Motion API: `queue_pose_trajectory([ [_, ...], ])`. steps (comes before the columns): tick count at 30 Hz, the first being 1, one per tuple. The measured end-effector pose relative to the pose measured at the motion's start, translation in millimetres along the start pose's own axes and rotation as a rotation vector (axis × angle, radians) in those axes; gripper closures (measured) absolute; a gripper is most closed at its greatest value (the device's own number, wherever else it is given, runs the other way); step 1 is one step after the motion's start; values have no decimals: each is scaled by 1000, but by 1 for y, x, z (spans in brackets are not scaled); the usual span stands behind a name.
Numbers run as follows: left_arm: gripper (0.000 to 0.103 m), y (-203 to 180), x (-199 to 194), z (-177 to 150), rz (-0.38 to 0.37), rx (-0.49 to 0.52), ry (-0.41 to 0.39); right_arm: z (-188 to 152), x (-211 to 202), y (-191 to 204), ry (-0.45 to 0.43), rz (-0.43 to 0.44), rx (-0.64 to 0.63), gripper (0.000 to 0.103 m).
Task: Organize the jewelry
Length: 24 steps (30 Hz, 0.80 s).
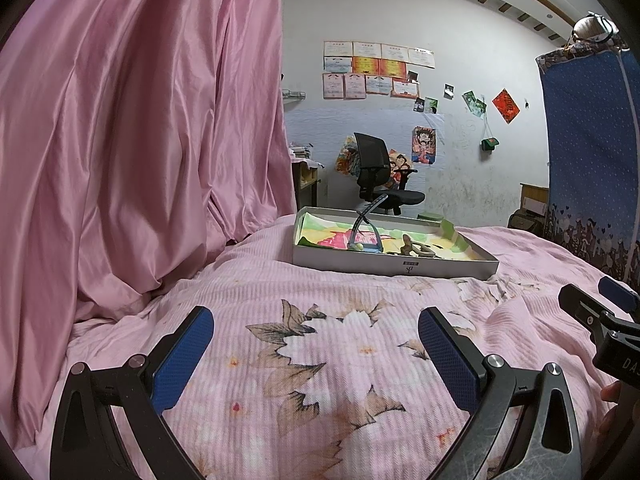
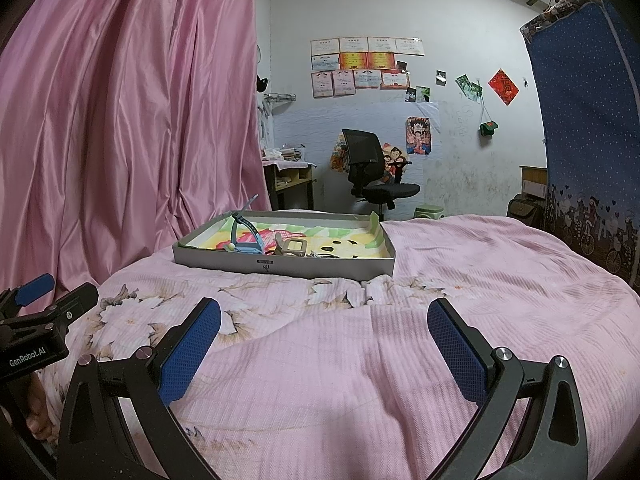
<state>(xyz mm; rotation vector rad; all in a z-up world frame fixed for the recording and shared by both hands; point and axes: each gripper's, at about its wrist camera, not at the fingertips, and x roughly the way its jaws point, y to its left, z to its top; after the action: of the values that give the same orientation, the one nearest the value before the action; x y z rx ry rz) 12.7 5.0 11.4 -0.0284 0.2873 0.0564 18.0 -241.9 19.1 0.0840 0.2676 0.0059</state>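
Left wrist view: left tool [image 1: 316,340] hung low over the pink flower-print bedspread [image 1: 320,380], blue pads spread wide, nothing between them. Shallow grey cardboard tray with a colourful cartoon liner [image 1: 396,266] sat straight ahead and a touch to the right, well apart from the pads, long side running left to right across the view. Inside it: a light-blue plastic watch with its strap sticking up [image 1: 365,230] toward the left, a tan loop-shaped piece [image 1: 416,246] just beside it on the right. Couldn't make out the smaller bits. Right tool [image 1: 600,308] poked in at the right edge, about level with this one.

Right wrist view: right tool [image 2: 324,340] also gaping wide and empty. Tray [image 2: 280,266] lay ahead but off to the left here, near long edge facing the pads, blue watch [image 2: 245,236] at the left end and the tan piece [image 2: 291,247] near the middle. Left tool [image 2: 52,292] showed at the left edge.

Looked like neither had the clear edge on distance; left lined up more squarely. Plenty of bare bedspread in front and right of the tray, pink satin curtain [image 2: 120,120] crowding the left side, bed edge not far behind.
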Motion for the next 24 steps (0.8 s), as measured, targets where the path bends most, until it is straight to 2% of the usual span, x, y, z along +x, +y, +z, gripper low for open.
queue_pose_trajectory([
  [24,0,-6,0,-5,-19,11,11,1,0,1,0,0,-2,1],
])
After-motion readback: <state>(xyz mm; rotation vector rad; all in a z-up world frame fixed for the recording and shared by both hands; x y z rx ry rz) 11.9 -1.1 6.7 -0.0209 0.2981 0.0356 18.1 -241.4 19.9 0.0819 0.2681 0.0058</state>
